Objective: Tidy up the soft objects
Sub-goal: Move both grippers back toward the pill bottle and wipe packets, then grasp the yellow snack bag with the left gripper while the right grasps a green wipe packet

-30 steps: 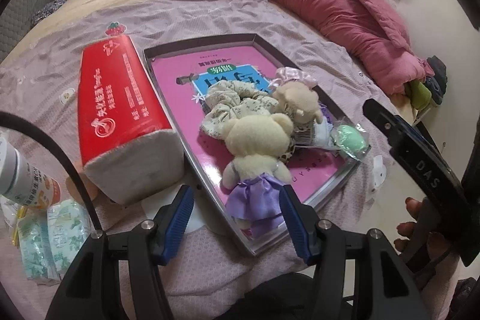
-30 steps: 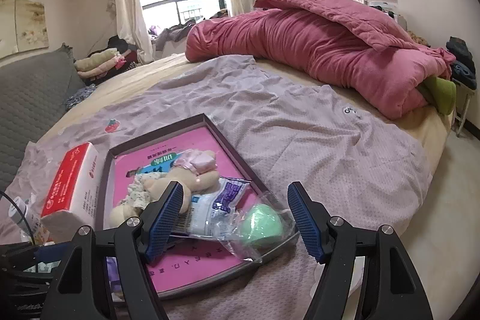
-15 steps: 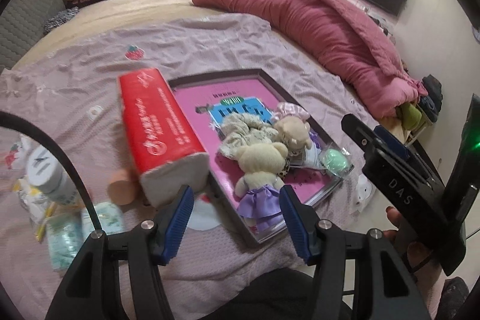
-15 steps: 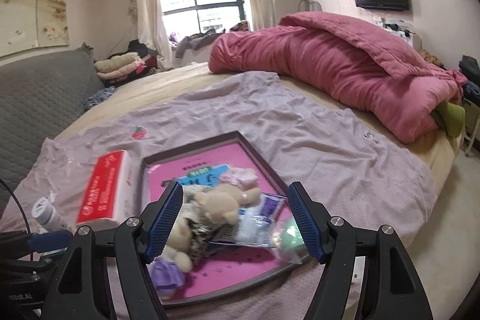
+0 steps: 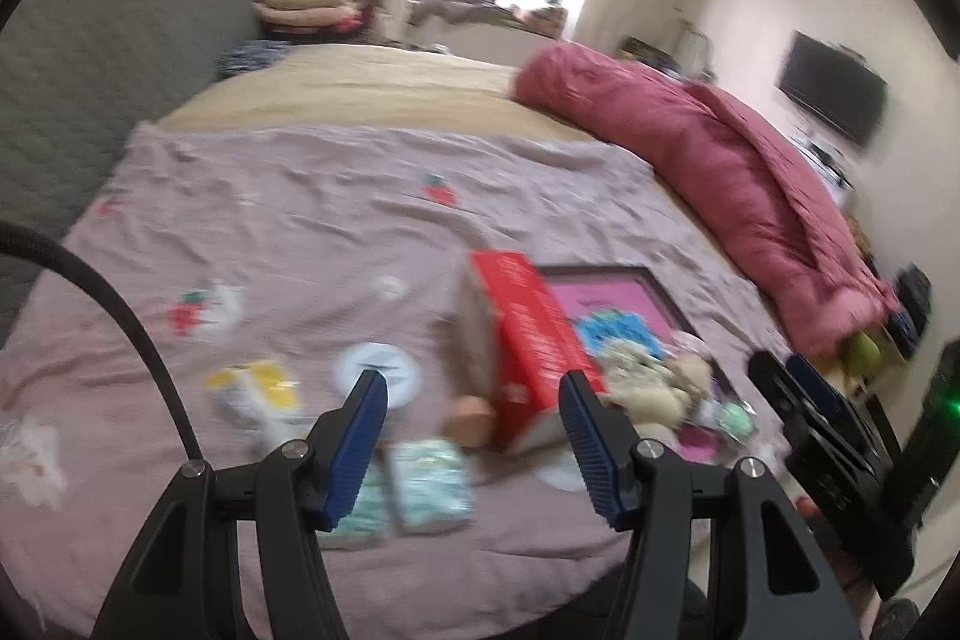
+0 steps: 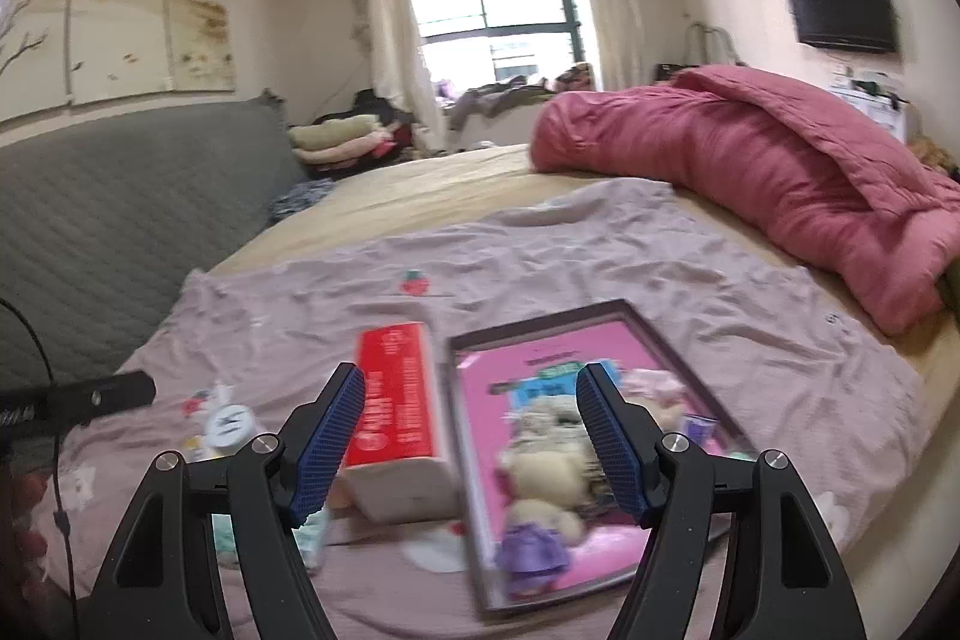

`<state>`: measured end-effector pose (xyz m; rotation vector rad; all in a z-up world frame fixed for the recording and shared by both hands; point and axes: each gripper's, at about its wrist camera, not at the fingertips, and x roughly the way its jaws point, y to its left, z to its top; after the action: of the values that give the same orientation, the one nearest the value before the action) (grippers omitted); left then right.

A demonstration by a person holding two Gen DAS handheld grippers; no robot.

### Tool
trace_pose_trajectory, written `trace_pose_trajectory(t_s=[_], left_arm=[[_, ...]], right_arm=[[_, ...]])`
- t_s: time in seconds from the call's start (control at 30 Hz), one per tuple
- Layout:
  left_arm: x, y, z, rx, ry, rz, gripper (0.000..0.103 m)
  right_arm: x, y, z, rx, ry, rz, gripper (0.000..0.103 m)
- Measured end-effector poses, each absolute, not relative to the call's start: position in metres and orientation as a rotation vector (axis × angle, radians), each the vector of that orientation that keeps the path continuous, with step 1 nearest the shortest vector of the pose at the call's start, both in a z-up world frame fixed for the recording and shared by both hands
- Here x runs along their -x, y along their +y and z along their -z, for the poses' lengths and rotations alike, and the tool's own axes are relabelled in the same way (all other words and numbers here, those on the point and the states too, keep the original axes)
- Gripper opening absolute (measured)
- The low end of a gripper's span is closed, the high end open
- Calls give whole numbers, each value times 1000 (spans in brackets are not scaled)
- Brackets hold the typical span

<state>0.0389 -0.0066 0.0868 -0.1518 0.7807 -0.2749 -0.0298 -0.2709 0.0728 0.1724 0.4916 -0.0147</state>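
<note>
A pink tray (image 6: 654,340) with a dark rim lies on the mauve sheet near the bed's front edge. In it sit a cream teddy bear in a purple skirt (image 6: 540,484), a second plush toy (image 5: 678,376) and a green sponge in clear wrap (image 5: 735,415). A red tissue pack (image 6: 396,400) (image 5: 534,328) lies just left of the tray. My left gripper (image 5: 471,394) hovers open and empty above the bed, well back from the items. My right gripper (image 6: 471,394) is also open and empty, held above the tissue pack and tray.
Left of the tissue pack lie a white round-lidded bottle (image 5: 378,370), pale green packets (image 5: 429,484), a yellow packet (image 5: 258,388) and a peach sponge (image 5: 468,415). A pink duvet (image 6: 750,166) is heaped at the back right. A grey headboard (image 6: 120,196) lines the left.
Both grippers have pulled back and risen away from the tray, so the items look smaller and lower. The left view has swung left, showing more sheet and headboard. Both stay open.
</note>
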Motion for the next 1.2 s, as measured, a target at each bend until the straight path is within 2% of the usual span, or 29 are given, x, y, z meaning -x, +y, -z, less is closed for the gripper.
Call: trace_pose_trajectory(t_s=[0.23, 0.43, 1.2], left_arm=[[-42, 73, -85, 244, 789, 152, 60], [-44, 110, -70, 285, 817, 100, 60], [-71, 116, 19, 335, 971, 129, 60]], right_arm=[[32, -223, -83, -130, 494, -72, 75], [32, -197, -79, -123, 533, -119, 75], [-3, -112, 12, 24, 793, -239, 75]])
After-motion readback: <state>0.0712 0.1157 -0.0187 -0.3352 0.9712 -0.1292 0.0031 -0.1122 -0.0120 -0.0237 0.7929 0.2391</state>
